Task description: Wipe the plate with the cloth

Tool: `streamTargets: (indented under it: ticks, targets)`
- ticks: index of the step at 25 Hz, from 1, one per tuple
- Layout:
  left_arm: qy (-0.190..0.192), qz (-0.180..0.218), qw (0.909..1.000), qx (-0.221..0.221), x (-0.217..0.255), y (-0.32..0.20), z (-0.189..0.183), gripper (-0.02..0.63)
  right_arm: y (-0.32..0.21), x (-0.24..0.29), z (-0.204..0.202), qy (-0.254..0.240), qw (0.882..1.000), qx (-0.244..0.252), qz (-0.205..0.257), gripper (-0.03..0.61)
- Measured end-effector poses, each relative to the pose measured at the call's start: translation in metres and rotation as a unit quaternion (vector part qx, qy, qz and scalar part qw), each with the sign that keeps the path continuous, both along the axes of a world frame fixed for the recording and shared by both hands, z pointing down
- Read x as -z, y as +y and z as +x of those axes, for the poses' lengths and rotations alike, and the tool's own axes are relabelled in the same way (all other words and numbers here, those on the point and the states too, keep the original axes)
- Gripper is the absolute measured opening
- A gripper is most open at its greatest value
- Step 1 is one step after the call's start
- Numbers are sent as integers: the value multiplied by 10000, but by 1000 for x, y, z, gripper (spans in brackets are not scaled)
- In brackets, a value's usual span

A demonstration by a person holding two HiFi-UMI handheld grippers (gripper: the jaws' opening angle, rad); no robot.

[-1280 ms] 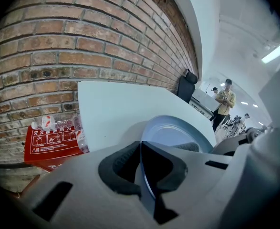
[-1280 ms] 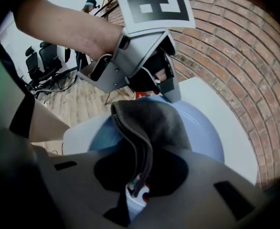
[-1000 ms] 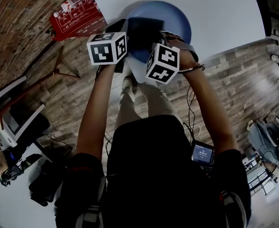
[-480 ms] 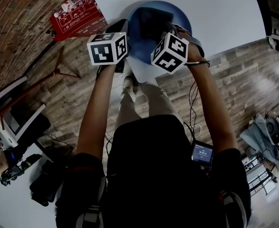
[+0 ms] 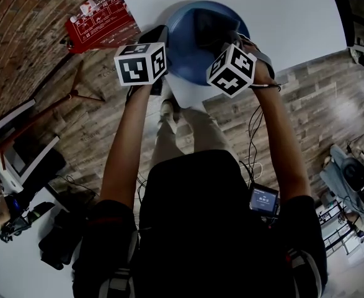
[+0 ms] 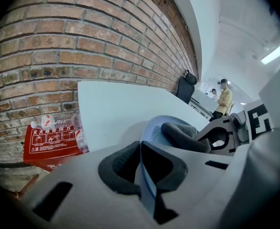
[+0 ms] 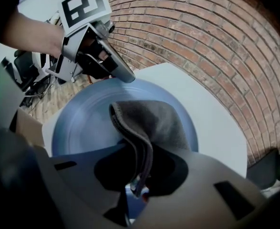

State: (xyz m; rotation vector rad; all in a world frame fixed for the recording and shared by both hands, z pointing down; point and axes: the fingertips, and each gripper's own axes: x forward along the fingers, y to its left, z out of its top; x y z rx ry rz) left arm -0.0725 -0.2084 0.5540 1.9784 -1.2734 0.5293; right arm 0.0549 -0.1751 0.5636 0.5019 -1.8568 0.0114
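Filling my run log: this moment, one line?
left gripper: shut on round blue plate | right gripper: shut on dark grey cloth | cloth over plate

Head view looks steeply down — both gripper views sit low, close, facing the shared plate (image 5: pixel 182 54).

white table (image 5: pixel 287 17), blue plate (image 5: pixel 182 54) at edge

Left gripper (image 6: pixel 142 171) and right gripper (image 7: pixel 139 178), both clamped tight
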Motion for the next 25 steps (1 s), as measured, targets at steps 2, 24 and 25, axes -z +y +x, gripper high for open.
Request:
streamTargets:
  ticks: [2,24,25]
  targets:
    - [-9,9,10000,-3,0,0,1,29,3,0,7,29,10000,-34,-21,53]
    - [-26,45,10000,-59,1,2,5,29,68,0,20,45,9988,115,-477,53]
    - [-26,45,10000,-56,1,2,5,29,71,0,17,33,9986,149,-498,54]
